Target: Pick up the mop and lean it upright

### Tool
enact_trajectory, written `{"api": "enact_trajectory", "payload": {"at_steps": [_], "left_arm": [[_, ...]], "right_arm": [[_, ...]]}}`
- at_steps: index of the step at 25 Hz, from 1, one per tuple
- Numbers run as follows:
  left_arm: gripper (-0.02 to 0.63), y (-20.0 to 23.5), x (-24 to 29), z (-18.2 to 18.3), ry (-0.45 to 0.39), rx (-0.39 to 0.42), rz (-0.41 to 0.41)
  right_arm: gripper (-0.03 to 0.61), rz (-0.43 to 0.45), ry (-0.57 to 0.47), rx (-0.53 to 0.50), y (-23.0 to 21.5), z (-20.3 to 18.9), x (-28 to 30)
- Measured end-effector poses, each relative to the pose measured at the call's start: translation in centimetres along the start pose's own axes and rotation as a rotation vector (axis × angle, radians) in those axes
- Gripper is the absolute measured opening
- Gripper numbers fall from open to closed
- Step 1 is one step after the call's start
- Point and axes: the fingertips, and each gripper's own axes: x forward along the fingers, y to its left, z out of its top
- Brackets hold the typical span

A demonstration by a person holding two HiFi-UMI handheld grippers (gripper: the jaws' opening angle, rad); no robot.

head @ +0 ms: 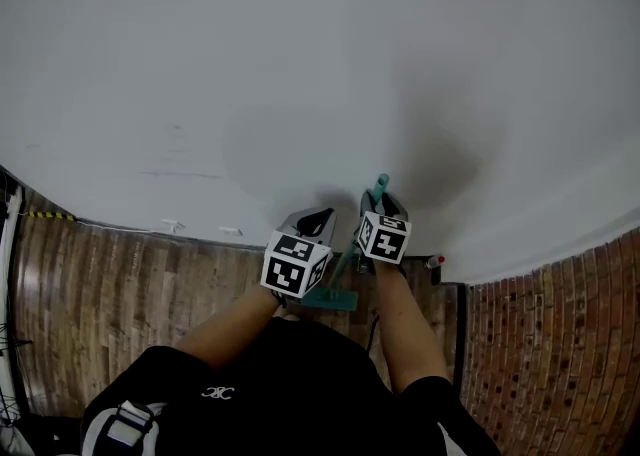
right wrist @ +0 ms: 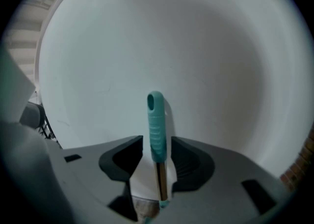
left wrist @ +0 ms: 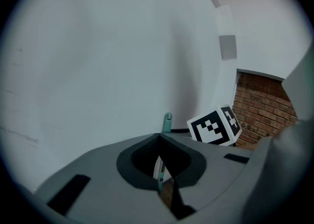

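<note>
Dark top [head: 240, 394] of the person, lowest in the head view, with two bare forearms reaching forward from it. Left gripper [head: 318, 218], carrying its marker cube [head: 295, 264]: in the left gripper view [left wrist: 160, 135] the jaws are drawn together at their tips with nothing seen pinched; a thin slit below the tips shows a length of the metal shaft beyond. Right gripper [head: 384, 202], with its own marker cube [head: 385, 237], also seen from the left gripper view [left wrist: 214, 127]: in the right gripper view [right wrist: 157, 140] the jaws stand spread, one on either side of the handle, with bare wall showing between the left pad and the shaft. Mop [head: 347, 262]: standing nearly upright, teal grip [right wrist: 156, 125] rising between and above the right jaws, its eyelet end [left wrist: 168, 121] close in front of the white wall [head: 300, 64], shadow cast just beside it; contact with the wall cannot be told. Teal mop head [head: 330, 297]: down on the brick-patterned floor [head: 130, 279] near the foot of the wall, between the two forearms. Red brick surface [head: 560, 344]: to the right, below the white wall.
</note>
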Motion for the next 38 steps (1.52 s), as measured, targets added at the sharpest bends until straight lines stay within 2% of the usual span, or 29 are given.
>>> {"api": "enact_trajectory", "payload": {"at_steps": [1,5,6,7,12,18,22,28,38], "left_arm": [[-0.005,-0.1,0.0,0.0,0.0,-0.002,-0.004],[-0.005,-0.3,0.4,-0.1,0.001,-0.014,-0.024],[-0.005,-0.4,0.5,0.0,0.001,-0.017,-0.031],[-0.005,-0.5,0.6,0.0,0.0,-0.018,-0.038],[-0.005,-1.8,1.2,0.3,-0.002,-0.007,-0.09],[-0.005,-3.5,1.6,1.1,-0.015,0.02,-0.135],[-0.005,-3.9,1.7,1.4,-0.017,0.031,-0.145],[-0.005,-4.5,1.1,1.7,-0.026,0.039,-0.149],[-0.005,-4.0,-0.2,0.6,-0.022,0.025,-0.142]], "right_arm": [[0.196,0.004,-0.002,0.016,0.0,0.0,-0.4],[0.183,0.003,-0.102,0.063,-0.2,1.9,-4.4],[0.117,-0.003,-0.13,0.063,-0.3,2.6,-5.7],[0.021,-0.008,-0.159,0.058,-0.4,3.3,-7.2],[0.014,-0.043,-0.28,0.038,-1.4,5.8,-14.1],[0.012,-0.177,-0.366,-0.022,-3.3,5.2,-20.1],[0.012,-0.165,-0.353,-0.009,-2.7,3.7,-20.7],[0.012,-0.126,-0.347,0.006,-1.8,3.7,-20.6],[0.012,-0.082,-0.316,0.015,0.2,2.4,-20.2]]}}
